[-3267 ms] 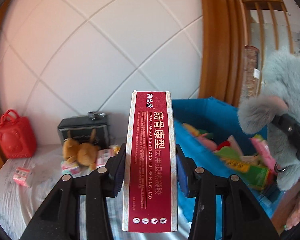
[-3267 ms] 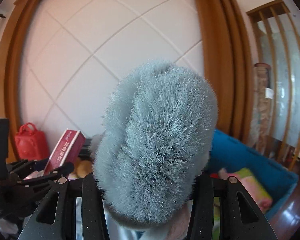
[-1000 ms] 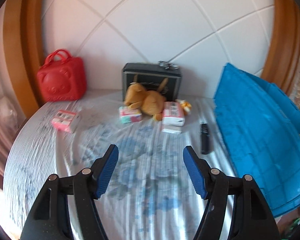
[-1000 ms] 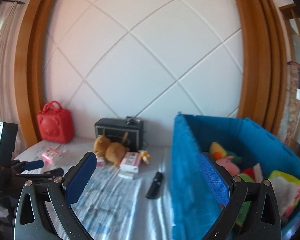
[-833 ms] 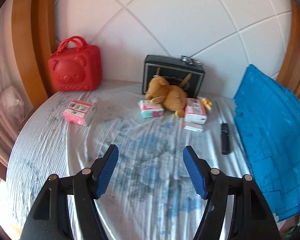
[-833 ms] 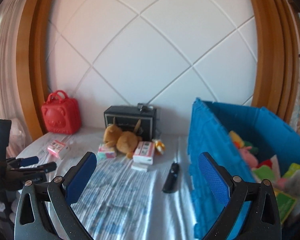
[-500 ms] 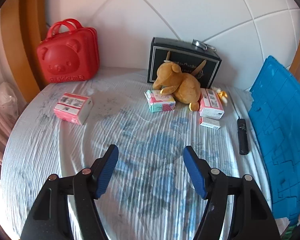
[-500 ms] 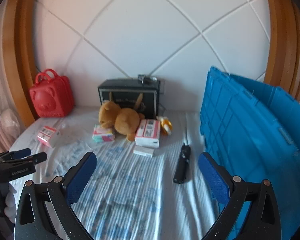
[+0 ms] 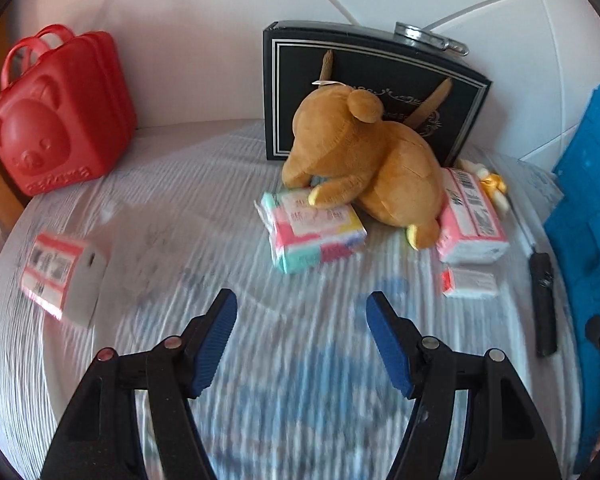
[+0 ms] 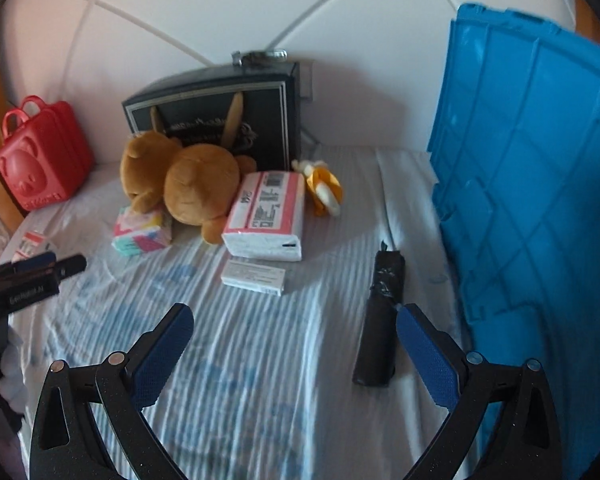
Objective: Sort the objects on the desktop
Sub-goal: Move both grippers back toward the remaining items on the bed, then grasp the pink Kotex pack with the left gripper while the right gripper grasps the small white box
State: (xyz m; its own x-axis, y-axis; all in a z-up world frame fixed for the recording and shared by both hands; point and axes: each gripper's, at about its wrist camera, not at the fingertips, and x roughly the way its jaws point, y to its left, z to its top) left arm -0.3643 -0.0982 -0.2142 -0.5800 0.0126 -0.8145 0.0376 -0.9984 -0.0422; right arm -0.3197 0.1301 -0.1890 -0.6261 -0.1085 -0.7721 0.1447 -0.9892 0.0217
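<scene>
I see bright, soft daylight in both wrist views, warm pink cast on the left. Motion blur smears the striped sheet (image 9: pixel 300 380) and the pink pack (image 9: pixel 60 280) at left. Soft shadows fall right of the black box (image 10: pixel 220 120). Heavy fisheye bending and dark vignette at the corners.

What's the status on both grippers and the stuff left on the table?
Left gripper open, empty. Right gripper open, empty. Brown teddy lies across the colourful tissue pack; black remote beside the blue bin.

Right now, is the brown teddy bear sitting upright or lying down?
Lying down. The brown teddy bear sprawls on the cloth, one paw on the pastel tissue pack.
</scene>
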